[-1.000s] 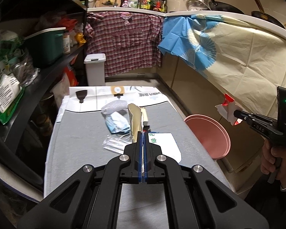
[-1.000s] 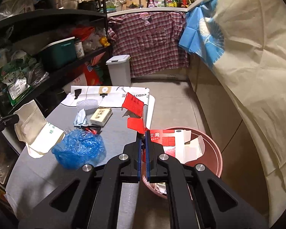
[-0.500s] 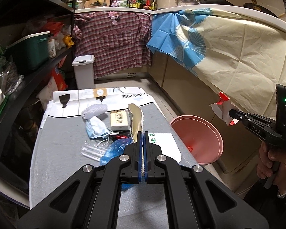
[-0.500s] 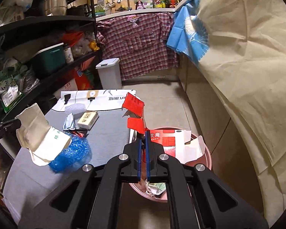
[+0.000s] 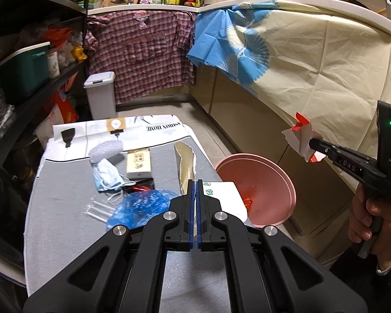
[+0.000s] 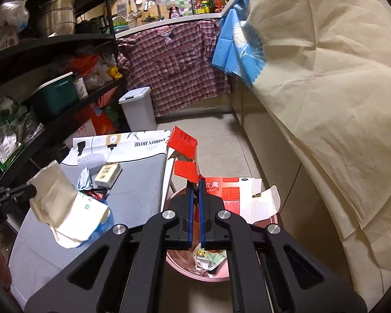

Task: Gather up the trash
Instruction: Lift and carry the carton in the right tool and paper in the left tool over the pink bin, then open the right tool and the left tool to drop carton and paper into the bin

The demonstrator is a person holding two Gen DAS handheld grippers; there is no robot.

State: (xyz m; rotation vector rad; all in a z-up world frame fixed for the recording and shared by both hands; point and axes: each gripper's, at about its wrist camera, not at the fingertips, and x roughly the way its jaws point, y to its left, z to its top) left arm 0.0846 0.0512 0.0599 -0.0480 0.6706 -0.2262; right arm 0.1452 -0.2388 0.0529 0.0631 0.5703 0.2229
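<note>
Two grippers are in view, each pinching one piece of trash. The left gripper (image 5: 195, 182) has its jaws pressed together on a torn paper bag (image 5: 186, 164), brown and white with green print. The bag's long axis runs up and away from the fingertips toward 12 o'clock, hanging above the table (image 5: 65, 208). The right gripper (image 6: 194, 182) clamps a red carton (image 6: 183, 143), which stands upright toward 12 o'clock over the pink basin (image 6: 216, 276).

One basin sits on the floor at 3 o'clock of the table. It already holds one flattened red-and-white box (image 6: 232, 195) and smaller scraps.

On the table lie one blue bag (image 5: 140, 206), one mask (image 5: 107, 174), one small box (image 5: 139, 161), one clear wrapper (image 5: 99, 208) and one grey wad (image 5: 105, 148).

Both grippers tilt downward. In the left view a hand (image 5: 370, 216) grips the right tool's handle at 3 o'clock.
</note>
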